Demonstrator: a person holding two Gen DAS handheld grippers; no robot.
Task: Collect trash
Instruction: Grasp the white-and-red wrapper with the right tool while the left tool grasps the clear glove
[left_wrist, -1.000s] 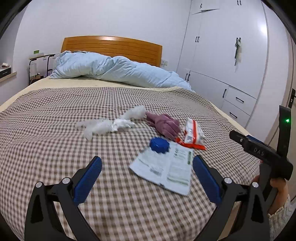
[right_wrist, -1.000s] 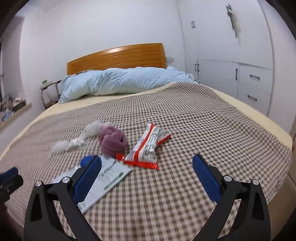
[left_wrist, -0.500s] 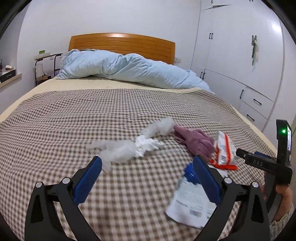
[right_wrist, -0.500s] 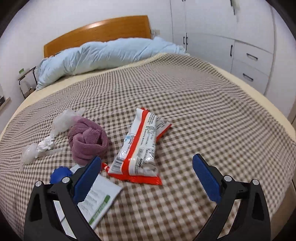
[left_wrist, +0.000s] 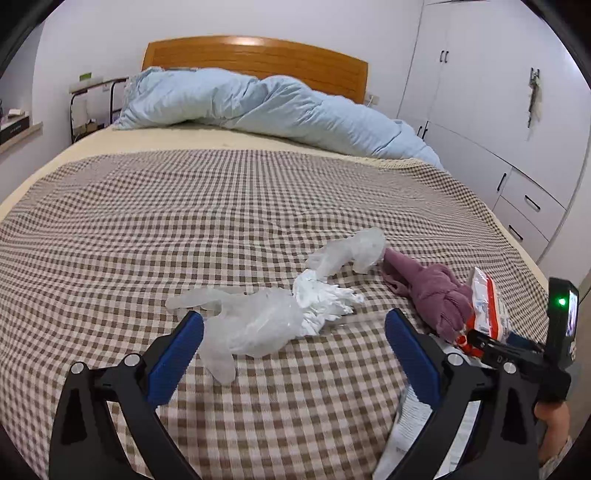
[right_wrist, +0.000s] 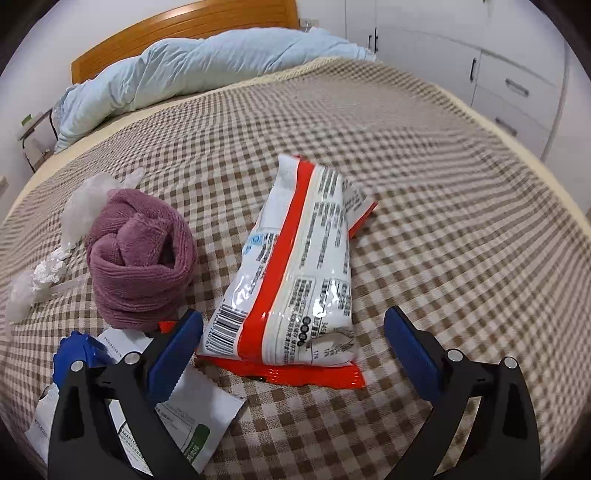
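Clear plastic gloves and a crumpled white tissue (left_wrist: 280, 314) lie on the checked bedspread, just ahead of my left gripper (left_wrist: 293, 347), which is open with nothing in it. A red-and-white snack wrapper (right_wrist: 295, 273) lies ahead of my right gripper (right_wrist: 293, 345); its near end sits between the wide jaws, which are closing without touching it. The wrapper (left_wrist: 485, 306) also shows at the right of the left wrist view. A white sachet (right_wrist: 155, 424) and a blue cap (right_wrist: 75, 354) lie under the right gripper's left finger.
A rolled mauve towel (right_wrist: 138, 258) sits between the gloves and the wrapper. A light blue duvet (left_wrist: 266, 107) is heaped by the wooden headboard (left_wrist: 258, 59). White wardrobes (left_wrist: 498, 110) stand along the right. The right-hand gripper's body (left_wrist: 535, 358) and a hand show in the left wrist view.
Both grippers moved forward and down toward the bed. The left one swung left from the sachet to the gloves. The right one closed in on the snack wrapper.
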